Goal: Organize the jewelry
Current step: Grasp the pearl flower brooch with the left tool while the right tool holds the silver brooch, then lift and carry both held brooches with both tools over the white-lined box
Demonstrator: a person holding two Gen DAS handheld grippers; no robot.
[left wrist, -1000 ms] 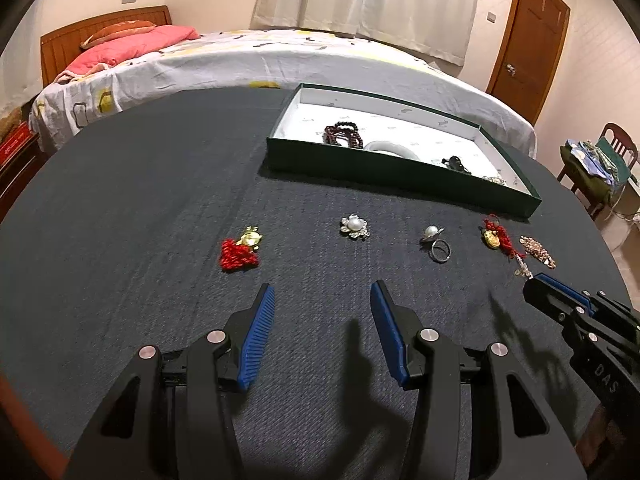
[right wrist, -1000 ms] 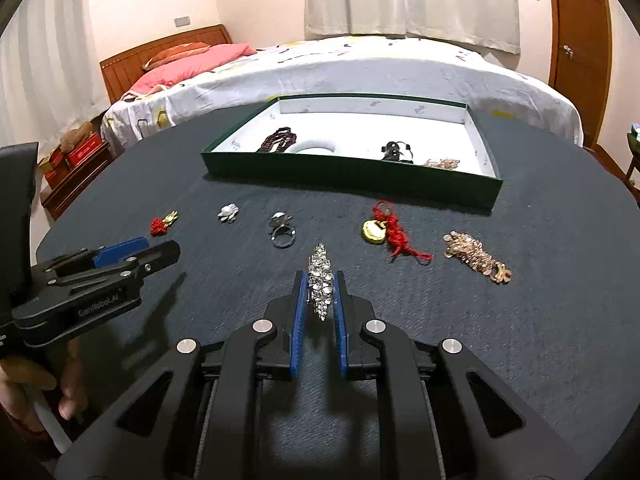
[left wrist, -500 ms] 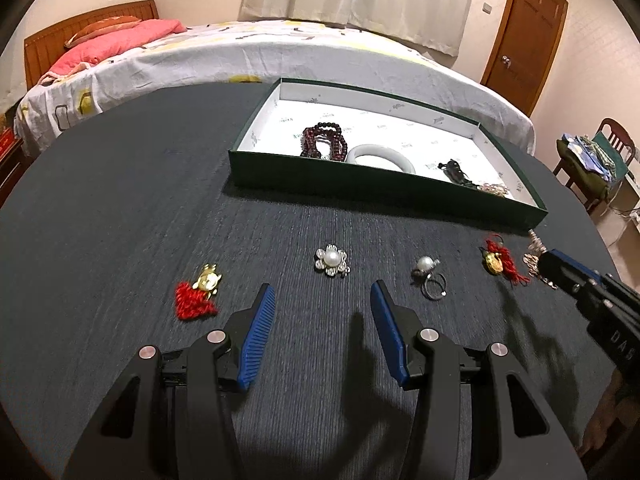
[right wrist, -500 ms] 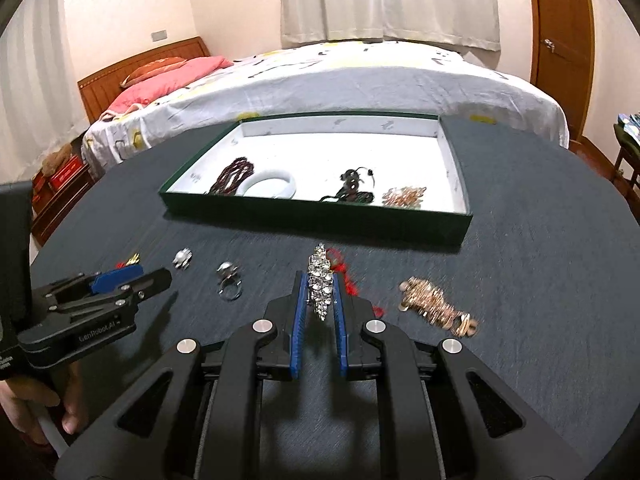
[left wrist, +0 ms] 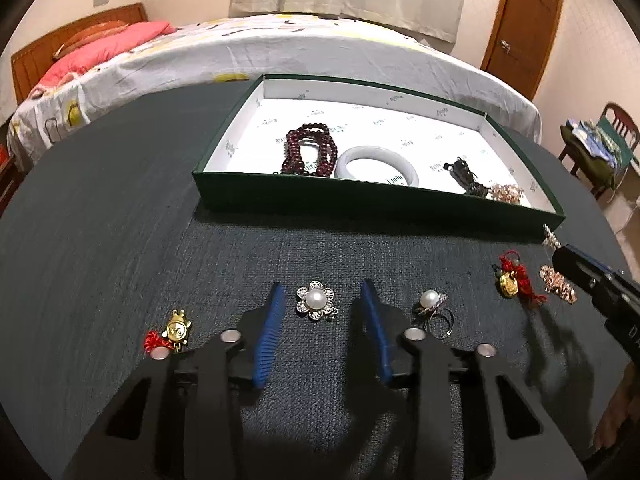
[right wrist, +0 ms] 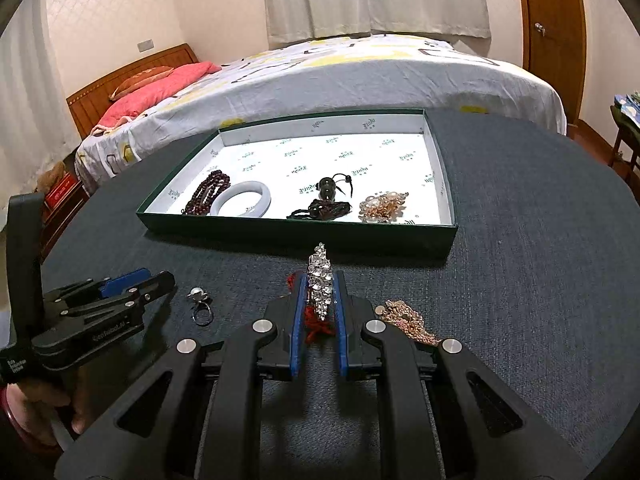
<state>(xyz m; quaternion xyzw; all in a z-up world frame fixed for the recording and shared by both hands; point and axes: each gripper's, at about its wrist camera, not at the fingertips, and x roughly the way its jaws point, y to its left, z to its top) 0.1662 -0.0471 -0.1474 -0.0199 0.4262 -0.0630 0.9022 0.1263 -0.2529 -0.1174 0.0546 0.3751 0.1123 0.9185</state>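
Crystal-studded silver brooch point(right wrist: 320, 280), pinched in the right tool point(right wrist: 319, 292), has neared the green box point(right wrist: 304, 232) (drop next); left tool point(left wrist: 322, 320) gapes, holding nothing.

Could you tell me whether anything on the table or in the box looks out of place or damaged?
Nothing looks damaged or spilled. The only loose ends are pieces outside the green box: a pearl flower brooch, a pearl ring, two red-tasselled gold charms and a rose-gold chain. The right gripper holds a crystal piece.
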